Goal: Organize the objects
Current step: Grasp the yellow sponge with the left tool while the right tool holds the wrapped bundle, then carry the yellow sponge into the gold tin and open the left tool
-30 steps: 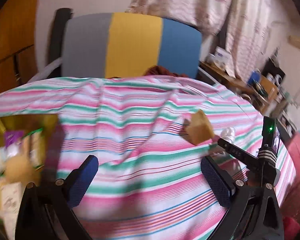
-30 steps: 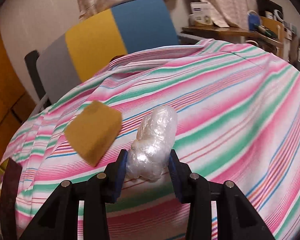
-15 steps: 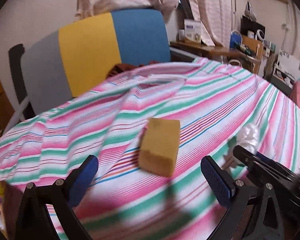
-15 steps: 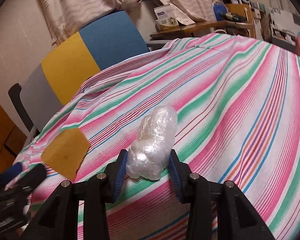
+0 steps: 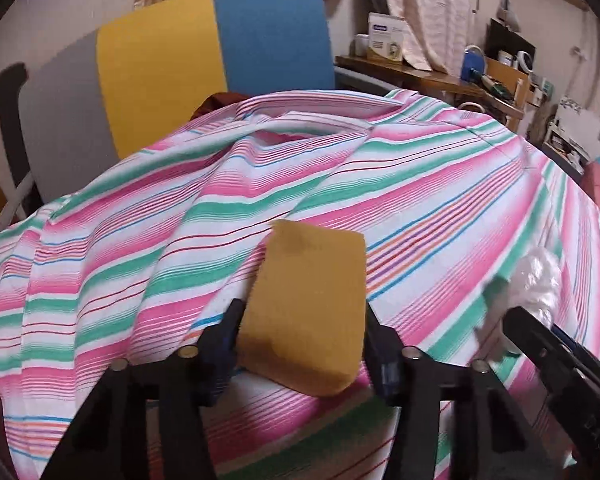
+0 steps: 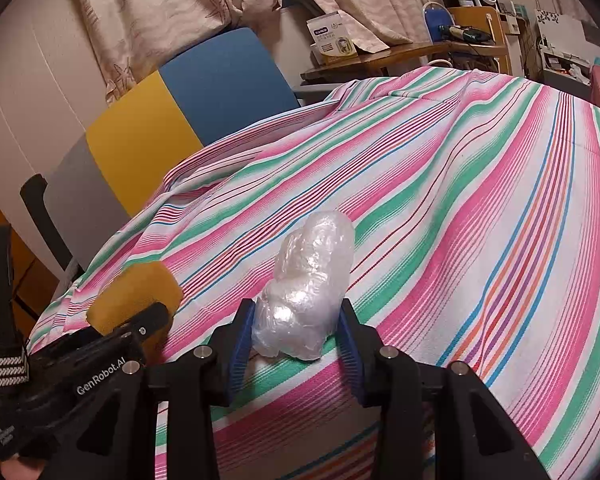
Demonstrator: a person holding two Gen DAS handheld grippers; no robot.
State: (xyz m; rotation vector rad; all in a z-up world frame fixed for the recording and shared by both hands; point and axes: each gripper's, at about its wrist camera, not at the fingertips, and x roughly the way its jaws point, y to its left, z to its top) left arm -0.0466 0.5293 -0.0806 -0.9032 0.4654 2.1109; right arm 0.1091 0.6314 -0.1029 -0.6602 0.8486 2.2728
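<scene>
- Where the striped tablecloth (image 5: 148, 248) lies rumpled over the table, a loose, sliding surface is judged likely beneath anything pushed along it.
- The yellow sponge (image 5: 306, 312) is clamped across its short sides by the left gripper (image 5: 300, 344), low over the cloth; it is judged light, soft and compressible, best taken mid-body.
- The crumpled clear plastic bag (image 6: 306, 292) is pinched at its lower bulge between the closed-in fingers of the right gripper (image 6: 296, 344), near the sponge; it is judged nearly weightless, slippery and easily squashed.
</scene>
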